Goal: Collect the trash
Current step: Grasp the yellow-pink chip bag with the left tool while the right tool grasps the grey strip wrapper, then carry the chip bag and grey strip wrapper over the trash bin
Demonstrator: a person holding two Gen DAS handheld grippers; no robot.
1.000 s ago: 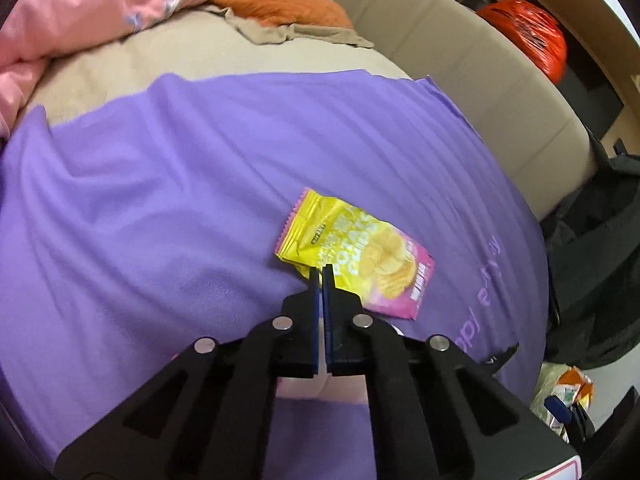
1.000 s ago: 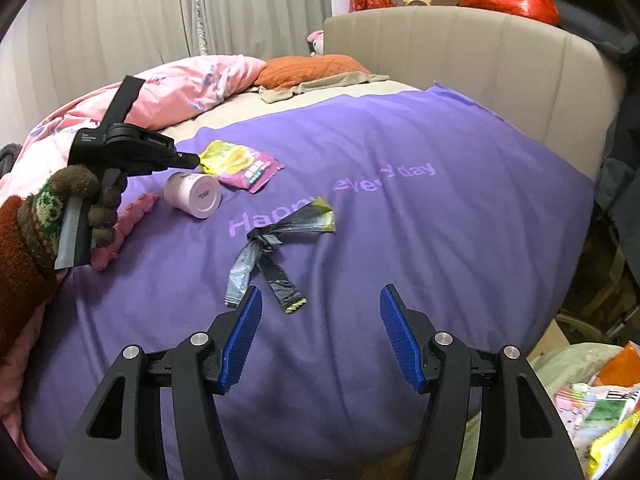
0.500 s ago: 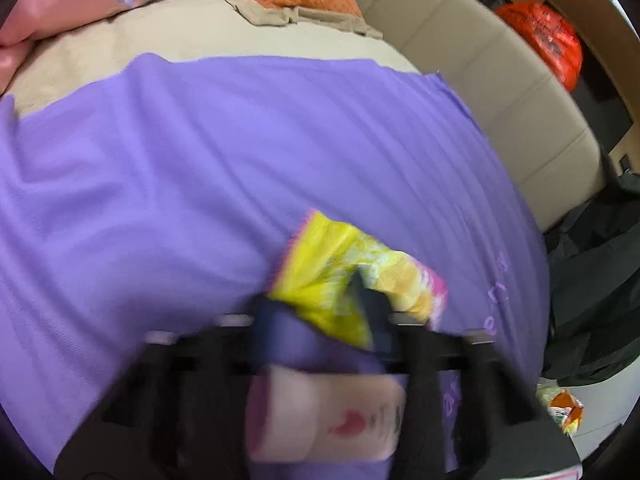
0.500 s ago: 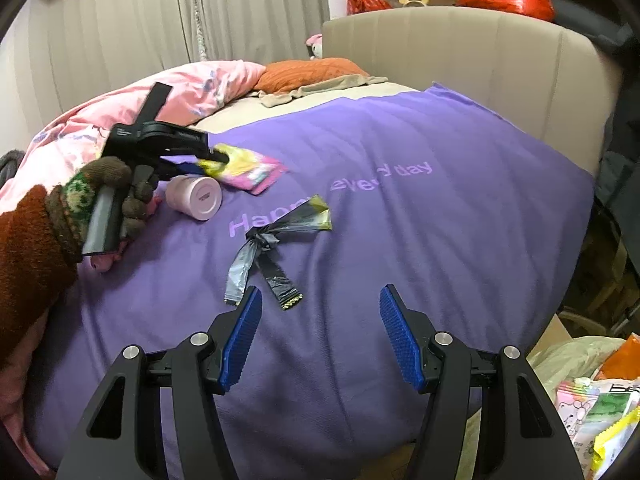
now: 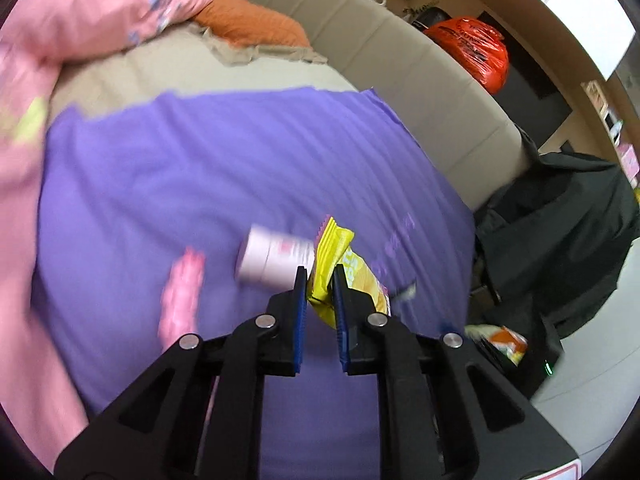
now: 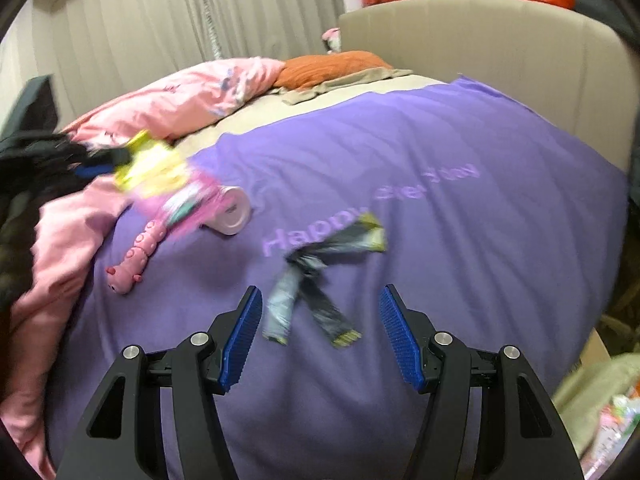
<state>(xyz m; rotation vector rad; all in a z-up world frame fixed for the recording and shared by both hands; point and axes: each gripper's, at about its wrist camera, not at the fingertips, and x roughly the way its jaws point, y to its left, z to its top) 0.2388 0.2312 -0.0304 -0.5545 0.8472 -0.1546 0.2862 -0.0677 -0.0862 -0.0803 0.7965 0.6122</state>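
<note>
My left gripper (image 5: pixel 320 276) is shut on a yellow-and-pink chip bag (image 5: pixel 340 268) and holds it lifted above the purple blanket (image 5: pixel 200 184); the bag also shows, blurred, in the right wrist view (image 6: pixel 160 176). A pink-white cup (image 5: pixel 276 260) lies on its side on the blanket, also in the right wrist view (image 6: pixel 232 210). My right gripper (image 6: pixel 320 332) is open and empty, just in front of a knotted grey-and-yellow wrapper (image 6: pixel 316 272).
A pink worm toy (image 6: pixel 136 256) lies left of the cup. A pink duvet (image 5: pixel 80 28) and orange pillow (image 6: pixel 332 66) lie at the back. A beige headboard (image 5: pixel 400 64) bounds the bed. A trash bag with wrappers (image 6: pixel 600 400) sits at the bed's right edge.
My left gripper has closed on the chip bag and lifted it off the blanket, moving up and left. My right gripper stays open and has moved closer to the grey wrapper.
</note>
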